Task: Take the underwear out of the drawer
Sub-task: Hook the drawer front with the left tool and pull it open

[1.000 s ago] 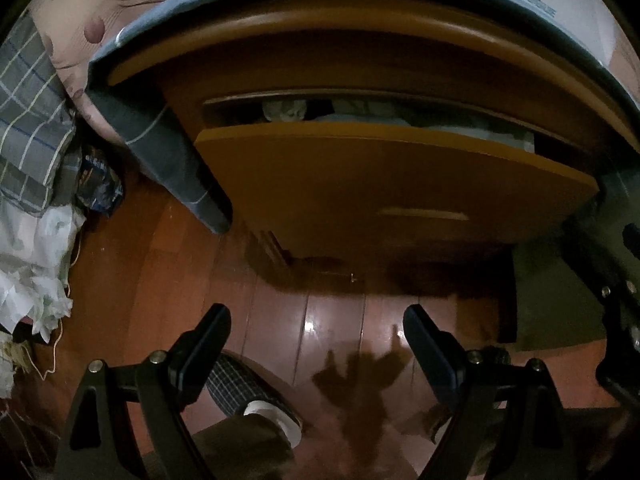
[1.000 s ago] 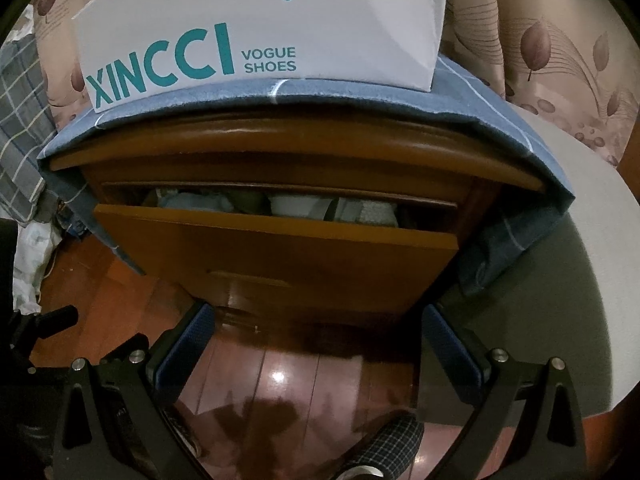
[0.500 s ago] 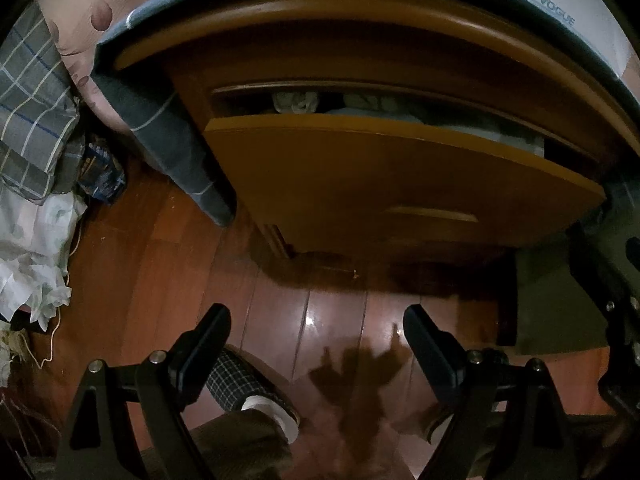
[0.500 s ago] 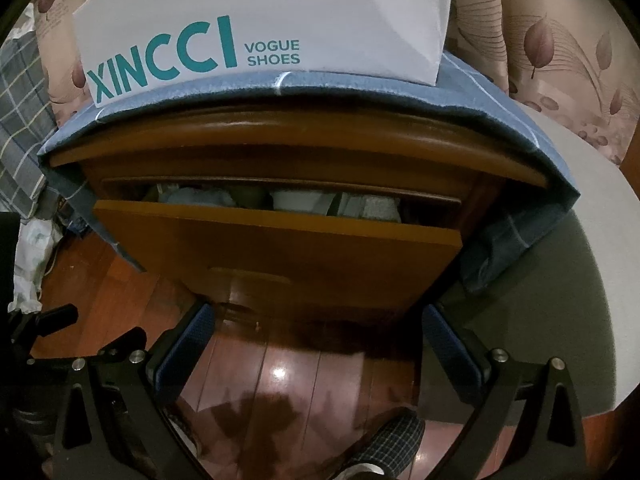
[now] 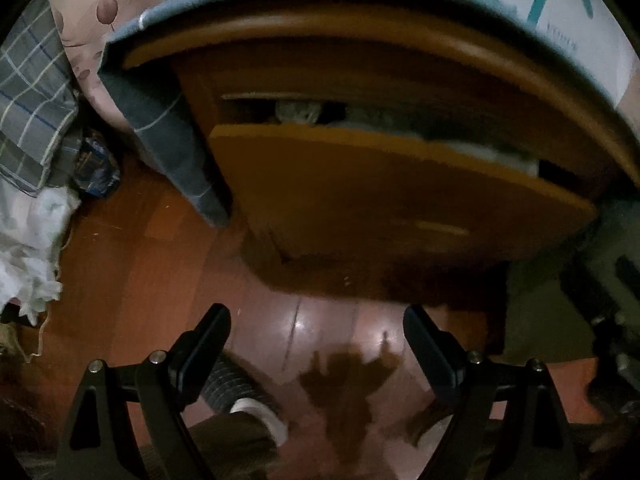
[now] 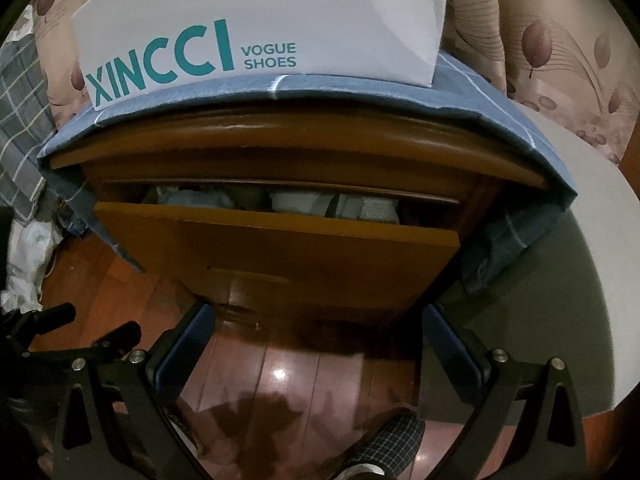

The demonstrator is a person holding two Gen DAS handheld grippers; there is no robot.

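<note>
Two grippers spread, empty | wooden drawer (image 6: 276,252) ajar | folded fabric (image 6: 296,202) inside

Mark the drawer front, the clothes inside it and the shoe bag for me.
drawer front (image 6: 276,256), right wrist view, middle of panel.
clothes (image 6: 296,202), right wrist view, white folded piece.
shoe bag (image 6: 256,20), right wrist view, white face.

underwear (image 6: 296,202) in drawer (image 6: 276,248), box (image 6: 260,28) above
</note>
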